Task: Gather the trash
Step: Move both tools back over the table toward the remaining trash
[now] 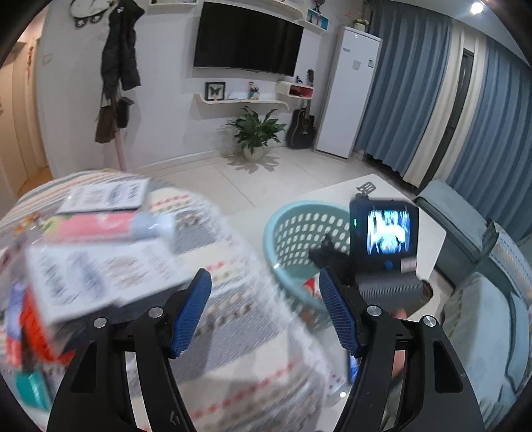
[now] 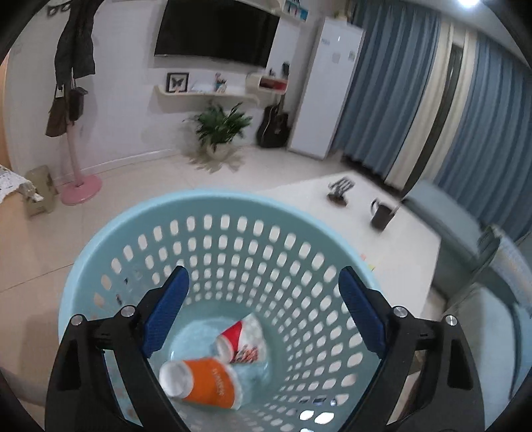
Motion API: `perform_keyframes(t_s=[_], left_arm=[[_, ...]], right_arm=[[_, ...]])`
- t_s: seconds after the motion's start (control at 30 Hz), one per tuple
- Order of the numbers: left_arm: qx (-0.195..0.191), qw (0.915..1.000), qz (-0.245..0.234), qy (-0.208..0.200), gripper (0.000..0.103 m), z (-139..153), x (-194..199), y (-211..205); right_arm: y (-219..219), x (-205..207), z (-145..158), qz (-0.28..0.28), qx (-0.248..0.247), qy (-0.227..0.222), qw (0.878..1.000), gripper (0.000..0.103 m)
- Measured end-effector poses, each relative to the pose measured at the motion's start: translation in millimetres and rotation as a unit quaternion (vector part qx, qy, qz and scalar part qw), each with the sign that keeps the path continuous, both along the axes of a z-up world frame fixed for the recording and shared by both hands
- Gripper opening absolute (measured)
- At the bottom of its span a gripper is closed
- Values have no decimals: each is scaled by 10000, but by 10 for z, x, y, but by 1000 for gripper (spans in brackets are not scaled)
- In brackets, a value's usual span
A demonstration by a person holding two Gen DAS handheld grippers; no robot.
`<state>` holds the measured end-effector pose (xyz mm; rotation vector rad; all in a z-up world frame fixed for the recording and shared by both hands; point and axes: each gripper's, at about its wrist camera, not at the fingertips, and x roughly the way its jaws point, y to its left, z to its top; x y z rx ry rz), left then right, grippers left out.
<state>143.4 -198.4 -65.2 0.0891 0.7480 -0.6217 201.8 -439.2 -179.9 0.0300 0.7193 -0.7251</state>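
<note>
Bright ceiling lamp [image 1: 476, 8], fisheye-bent edges, motion-blurred foreground

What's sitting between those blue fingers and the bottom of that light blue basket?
Nothing: right wrist view shows the open right gripper above the light blue perforated plastic basket, with an orange paper cup and a red-and-white paper cup on its floor.

2 cups [image 2: 216, 375] lie in the basket [image 2: 299, 232]; a mug [image 2: 382, 214] stands on the counter [image 2: 409, 266] behind it.
</note>
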Motion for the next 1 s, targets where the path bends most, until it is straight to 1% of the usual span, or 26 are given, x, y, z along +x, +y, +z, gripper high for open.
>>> perform_keyframes(t_s=[0.03,0.1,0.17,0.3,0.37,0.4,0.5,0.63,0.77,0.8,0.9,0.93,1.0], left_arm=[[5,10000,36,10,66,0,-25,56],[-2,9999,132,16,66,-20,-100,254],[41,9997,258,-19,66,-22,-146,441],[31,9981,606,-56,66,-11,-210,815],[-15,9967,806,-56,66,8,-225,1021],[-23,9960,892,-79,66,22,-226,1098],[4,9936,1118,-186,66,60,-233,1305],[-42,9889,1467,-249,66,103,-232,1591],[-86,9826,1841,-233,66,116,-199,1940],[-105,9810,1928,-216,66,122,-183,2042],[-226,9785,2048,-106,67,140,-92,2254],[-276,9783,2052,-39,67,140,-54,2320],[-326,9777,2074,42,67,133,16,2402]], right_arm=[[11,40,-11,35,-10,28,10000,89],[56,197,-75,89,-71,297,9995,89],[128,298,-96,166,-151,457,9987,88],[171,305,-117,-36,-42,465,9989,89],[198,249,-98,-107,142,462,9988,89],[244,217,-82,-77,201,434,9988,89],[419,184,-67,98,163,417,9990,89],[548,225,-93,218,-44,563,9982,89],[468,233,-73,331,340,559,9973,89],[464,214,-38,330,340,527,9975,89],[525,121,179,347,25,329,9989,89],[576,70,318,407,-72,213,9989,89],[671,-30,532,565,-93,35,9984,89]])
